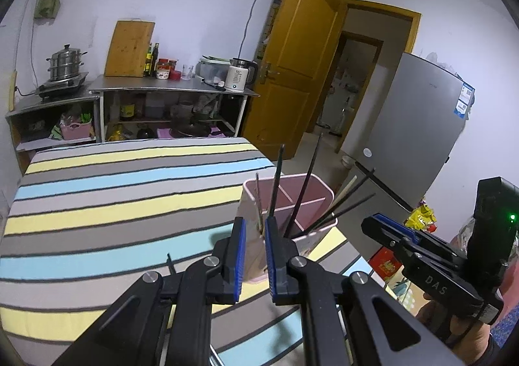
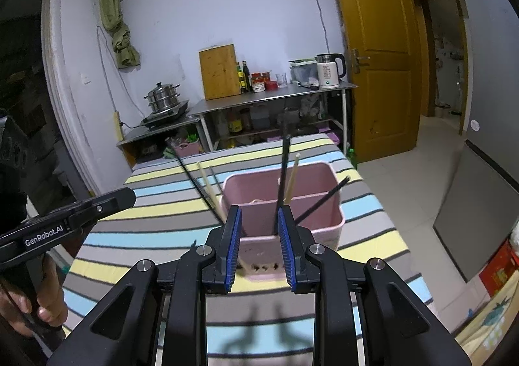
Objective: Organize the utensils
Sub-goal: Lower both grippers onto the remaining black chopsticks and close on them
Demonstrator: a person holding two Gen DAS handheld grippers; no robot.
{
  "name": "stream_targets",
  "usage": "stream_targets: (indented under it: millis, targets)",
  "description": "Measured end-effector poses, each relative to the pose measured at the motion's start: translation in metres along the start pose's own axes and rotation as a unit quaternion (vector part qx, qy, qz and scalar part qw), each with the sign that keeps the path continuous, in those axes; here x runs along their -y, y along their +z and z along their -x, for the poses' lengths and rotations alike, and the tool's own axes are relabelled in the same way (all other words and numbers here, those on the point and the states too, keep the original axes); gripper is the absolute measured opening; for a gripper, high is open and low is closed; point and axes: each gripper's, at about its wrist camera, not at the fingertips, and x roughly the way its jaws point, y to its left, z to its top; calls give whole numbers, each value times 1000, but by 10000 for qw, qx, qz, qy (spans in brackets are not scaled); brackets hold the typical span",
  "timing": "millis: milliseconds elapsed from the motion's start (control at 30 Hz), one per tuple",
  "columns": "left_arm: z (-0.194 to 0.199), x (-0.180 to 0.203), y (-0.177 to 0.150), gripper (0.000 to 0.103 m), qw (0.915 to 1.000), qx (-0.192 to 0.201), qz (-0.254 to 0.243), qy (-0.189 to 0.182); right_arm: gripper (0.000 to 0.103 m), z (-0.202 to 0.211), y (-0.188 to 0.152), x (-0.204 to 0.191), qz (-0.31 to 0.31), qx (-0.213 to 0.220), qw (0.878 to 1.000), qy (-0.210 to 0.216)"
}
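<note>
A pink divided utensil holder (image 1: 319, 194) (image 2: 311, 203) stands on the striped table (image 1: 113, 203) (image 2: 363, 213). Several black and pale chopsticks (image 1: 275, 184) (image 2: 285, 171) stick up out of it. My left gripper (image 1: 253, 226) is open and empty, its blue pads just before the holder's near-left corner. My right gripper (image 2: 258, 216) is open and empty, its fingers either side of the holder's near wall. The right gripper also shows in the left wrist view (image 1: 376, 223) at the right. The left gripper shows in the right wrist view (image 2: 126, 197) at the left.
A steel counter (image 1: 175, 85) behind the table holds a cutting board, bottles, a kettle (image 1: 238, 75) and a steamer pot (image 1: 66, 62). A grey fridge (image 1: 412, 139) stands to the right, beside an open wooden door (image 1: 301, 57).
</note>
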Motion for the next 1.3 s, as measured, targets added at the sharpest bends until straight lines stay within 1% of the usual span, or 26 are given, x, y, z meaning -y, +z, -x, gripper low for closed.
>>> stream_targets:
  millis: [167, 367, 600, 767, 900, 1133, 1300]
  targets:
    - [7, -4, -19, 11, 9999, -92, -18, 89, 24, 0, -15, -6, 36, -148, 9998, 106]
    - [9, -15, -42, 11, 9994, -269, 78, 202, 24, -7, -31, -18, 106, -375, 9989, 264]
    - [0, -40, -69, 11, 9970, -569, 310, 414, 24, -20, -51, -29, 178, -675, 9968, 386]
    - [-15, -62, -85, 12, 9935, -822, 536, 583, 24, -32, -61, -36, 215, -880, 9948, 470]
    - [-30, -74, -97, 21, 9907, -994, 674, 635, 24, -44, -69, -40, 237, -1039, 9929, 530]
    - [-63, -84, -112, 21, 9854, -1308, 788, 749, 24, -58, -79, -38, 214, -1223, 9907, 559]
    - [-83, -86, -113, 21, 9837, -1395, 806, 805, 24, -67, -81, -33, 181, -1320, 9895, 555]
